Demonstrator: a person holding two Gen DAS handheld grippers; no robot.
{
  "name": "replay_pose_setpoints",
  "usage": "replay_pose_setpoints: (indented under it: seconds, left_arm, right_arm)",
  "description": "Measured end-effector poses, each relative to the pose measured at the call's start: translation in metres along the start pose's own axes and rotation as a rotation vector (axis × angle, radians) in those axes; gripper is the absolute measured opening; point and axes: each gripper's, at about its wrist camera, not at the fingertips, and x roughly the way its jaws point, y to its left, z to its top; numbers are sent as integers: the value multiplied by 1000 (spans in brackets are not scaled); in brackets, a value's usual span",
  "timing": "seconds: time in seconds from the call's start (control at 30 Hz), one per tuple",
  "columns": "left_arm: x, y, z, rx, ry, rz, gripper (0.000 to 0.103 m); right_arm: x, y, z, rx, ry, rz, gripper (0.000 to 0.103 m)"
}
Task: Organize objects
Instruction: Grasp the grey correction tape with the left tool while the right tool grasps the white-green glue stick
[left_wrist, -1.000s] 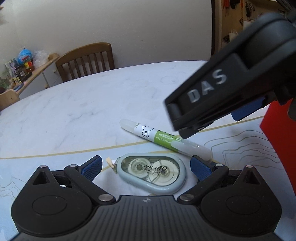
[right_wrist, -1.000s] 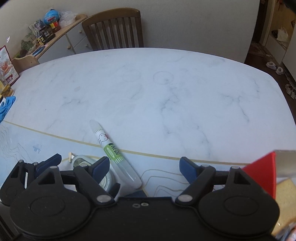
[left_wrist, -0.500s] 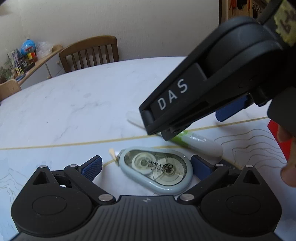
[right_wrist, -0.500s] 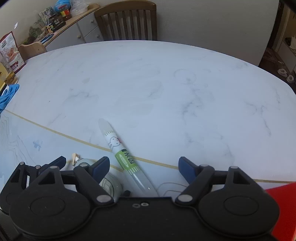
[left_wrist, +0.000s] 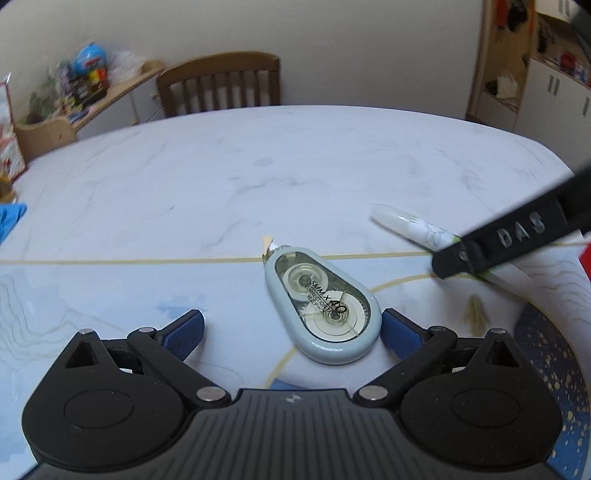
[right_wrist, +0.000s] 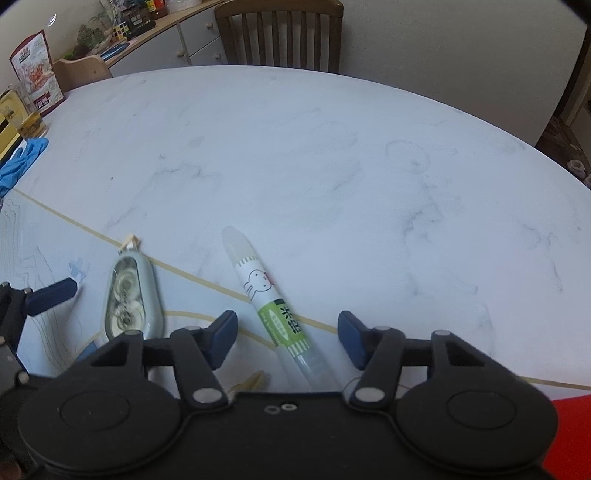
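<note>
Lying flat on the pale map-printed mat, the correction tape dispenser (left_wrist: 325, 306) sits between the blue pads of the left tongs (left_wrist: 291, 330); its rounded end is at about four o'clock just beside the right-hand pad, and its nib points to eleven o'clock, crossing the mat's gold border line. Whether that pad touches the casing I cannot tell; the other pad stands well clear, so the left tongs are open and grip nothing. In the right wrist view the dispenser (right_wrist: 131, 299) lies at nine o'clock from the glue pen.

That glue pen (right_wrist: 271, 306), white with a rabbit drawing and a green label, lies on the mat too, cap end toward eleven o'clock and over the border line onto the marble. Its clear lower barrel runs between the pads of the right tongs (right_wrist: 288, 334). Those tongs have just been closing, yet both pads are apart from the pen, so they are open around it. From the left wrist the right tongs (left_wrist: 454, 258) appear at three o'clock, a black finger across the glue pen (left_wrist: 406, 223).

Beyond them spreads the marble table (right_wrist: 332, 166), with a wooden chair (right_wrist: 279, 33) at twelve o'clock and a blue cloth (right_wrist: 18, 164) at nine.
</note>
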Motion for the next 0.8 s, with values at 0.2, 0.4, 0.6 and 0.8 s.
replay_pose_setpoints:
  seconds: [0.2, 0.4, 0.6, 0.8]
  left_arm:
    - [5, -3, 5, -43, 12, -10, 102]
    - [8, -5, 11, -66, 12, 25, 101]
    - [6, -7, 12, -62, -2, 18, 89]
    - [2, -8, 16, -34, -1, -16, 61]
  right_arm:
    - [0, 4, 0, -19, 0, -11, 58]
    - [0, 6, -2, -28, -6, -29, 52]
    - [1, 13, -4, -63, -24, -63, 34]
    - [1, 18, -7, -43, -30, -45, 18]
